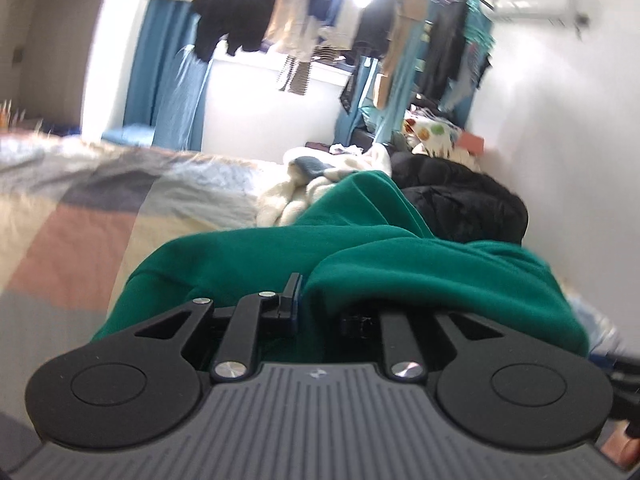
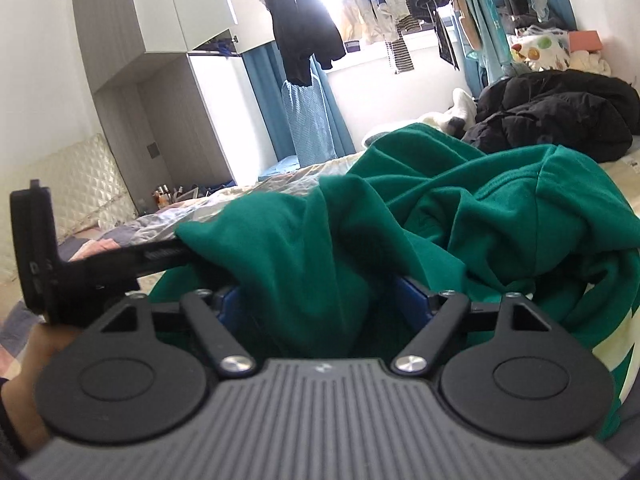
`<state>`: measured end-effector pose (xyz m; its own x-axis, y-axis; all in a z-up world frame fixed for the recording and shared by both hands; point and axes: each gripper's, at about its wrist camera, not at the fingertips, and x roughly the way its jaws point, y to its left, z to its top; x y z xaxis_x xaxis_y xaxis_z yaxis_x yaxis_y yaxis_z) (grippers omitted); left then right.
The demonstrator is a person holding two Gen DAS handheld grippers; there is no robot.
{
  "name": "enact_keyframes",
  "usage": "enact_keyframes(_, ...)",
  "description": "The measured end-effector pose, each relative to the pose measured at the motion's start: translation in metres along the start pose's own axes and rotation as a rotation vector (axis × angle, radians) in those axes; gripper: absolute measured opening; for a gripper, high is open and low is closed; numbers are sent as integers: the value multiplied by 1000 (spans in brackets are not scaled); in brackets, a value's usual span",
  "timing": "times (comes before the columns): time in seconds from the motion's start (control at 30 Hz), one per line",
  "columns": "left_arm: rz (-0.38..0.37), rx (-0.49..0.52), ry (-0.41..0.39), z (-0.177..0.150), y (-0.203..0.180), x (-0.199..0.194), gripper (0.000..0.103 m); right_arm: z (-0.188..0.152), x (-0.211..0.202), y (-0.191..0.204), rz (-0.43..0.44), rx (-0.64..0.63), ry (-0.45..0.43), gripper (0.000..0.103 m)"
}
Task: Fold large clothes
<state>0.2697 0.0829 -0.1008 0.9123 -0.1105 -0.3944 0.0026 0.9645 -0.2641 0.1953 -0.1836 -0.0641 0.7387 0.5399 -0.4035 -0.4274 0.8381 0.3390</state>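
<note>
A dark green garment (image 1: 248, 256) lies bunched on the bed and drapes over both grippers. My left gripper (image 1: 306, 292) has its jaws close together on a fold of it. The left finger (image 1: 291, 296) shows its blue pad against the cloth, and the other finger is hidden under the fold. In the right wrist view the green garment (image 2: 460, 208) hangs down between the wide-apart blue pads (image 2: 230, 300) of my right gripper (image 2: 320, 292), which is open. The left gripper's body (image 2: 36, 248), held by a hand (image 2: 44, 344), reaches into the cloth from the left.
A patchwork quilt (image 1: 80, 220) covers the bed to the left. A black puffer jacket (image 1: 460, 196) and a fluffy white garment (image 1: 296, 196) lie behind the green one. Clothes hang at the bright window (image 2: 304, 32). A tall cabinet (image 2: 160, 40) stands at the left.
</note>
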Motion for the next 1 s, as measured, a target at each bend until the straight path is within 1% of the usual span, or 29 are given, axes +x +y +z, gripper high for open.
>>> enact_keyframes(0.1,10,-50,-6,1,14,-11,20,-1,-4,4,-8,-12,3,79)
enact_keyframes(0.13,15,-69,-11,2,19,-14,18,-1,-4,6,-25,-30,11,79)
enact_keyframes(0.2,24,-109,-25,5,29,-19,17,-4,2,12,-123,-95,52,80)
enact_keyframes(0.23,17,-127,-25,6,33,-23,17,-7,7,13,-152,-118,80,80)
enact_keyframes(0.33,8,-177,-22,6,41,-25,17,-17,24,7,-154,-87,170,80)
enact_keyframes(0.4,5,-201,-17,6,45,-26,17,-23,32,8,-184,-105,213,80)
enact_keyframes(0.43,-2,-213,-14,6,47,-26,17,-26,36,8,-181,-113,234,81)
enact_keyframes(0.47,-6,-223,-12,6,49,-27,17,-29,40,7,-160,-103,257,81)
enact_keyframes(0.53,-3,-234,-8,6,50,-26,17,-32,46,6,-147,-84,275,82)
enact_keyframes(0.6,1,-241,-2,4,52,-24,17,-33,48,11,-154,-130,268,80)
enact_keyframes(0.67,1,-240,2,2,51,-25,17,-31,47,16,-132,-160,241,71)
enact_keyframes(0.73,1,-231,1,3,49,-26,17,-28,41,22,-81,-157,212,54)
enact_keyframes(0.77,-1,-229,1,2,49,-27,17,-26,38,26,-55,-157,195,39)
enact_keyframes(0.83,1,-225,2,2,47,-29,17,-24,30,36,-39,-186,169,25)
enact_keyframes(0.87,0,-227,3,2,48,-29,17,-23,28,40,-32,-202,162,15)
enact_keyframes(1.0,1,-238,10,-1,48,-30,17,-18,17,38,-15,-166,139,10)
